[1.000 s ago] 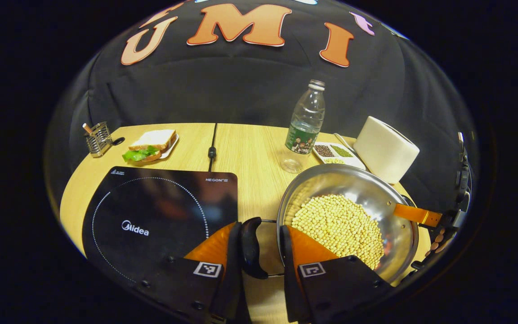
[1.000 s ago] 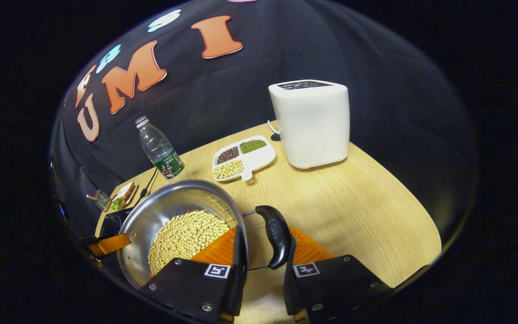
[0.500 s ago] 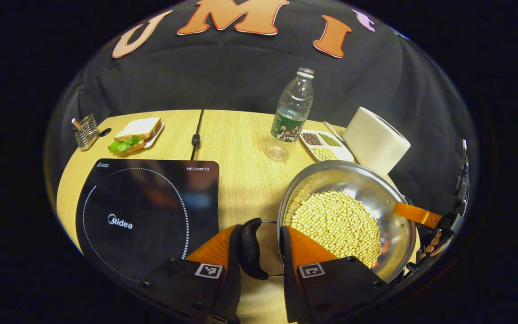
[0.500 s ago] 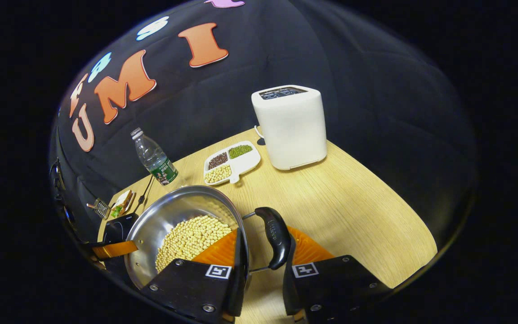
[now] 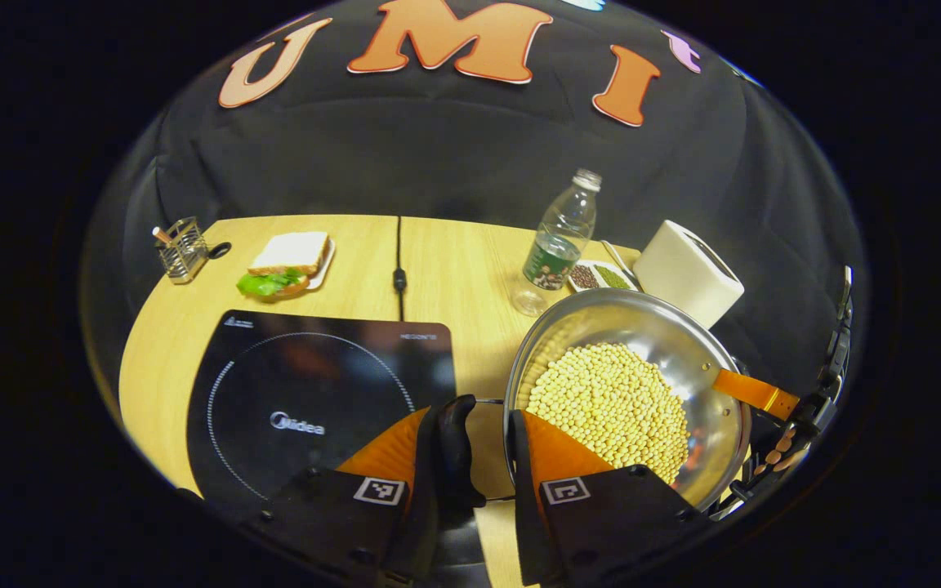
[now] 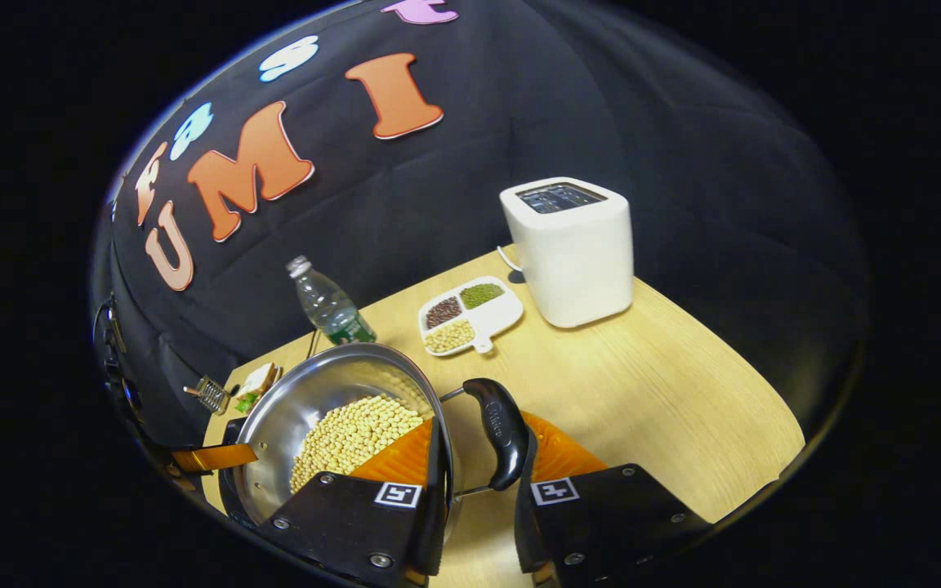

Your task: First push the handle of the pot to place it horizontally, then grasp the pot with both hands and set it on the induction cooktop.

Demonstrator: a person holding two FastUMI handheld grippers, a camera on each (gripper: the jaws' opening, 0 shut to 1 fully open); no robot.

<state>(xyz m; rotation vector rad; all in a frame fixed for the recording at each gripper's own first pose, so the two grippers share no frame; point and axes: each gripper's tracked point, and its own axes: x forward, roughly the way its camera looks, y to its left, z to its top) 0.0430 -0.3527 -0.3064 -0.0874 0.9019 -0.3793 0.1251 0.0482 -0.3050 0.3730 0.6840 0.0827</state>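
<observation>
Gripping the pot's (image 5: 626, 384) near handle (image 5: 456, 445), the left gripper (image 5: 474, 457) carries it beside the cooktop (image 5: 315, 400); tilting would spill beans. The right gripper (image 6: 479, 461) clamps the far handle (image 6: 499, 429), pot above the tabletop's left edge.

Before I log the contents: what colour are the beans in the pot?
Pale yellow beans fill the steel pot, clearest in the left gripper view.
</observation>
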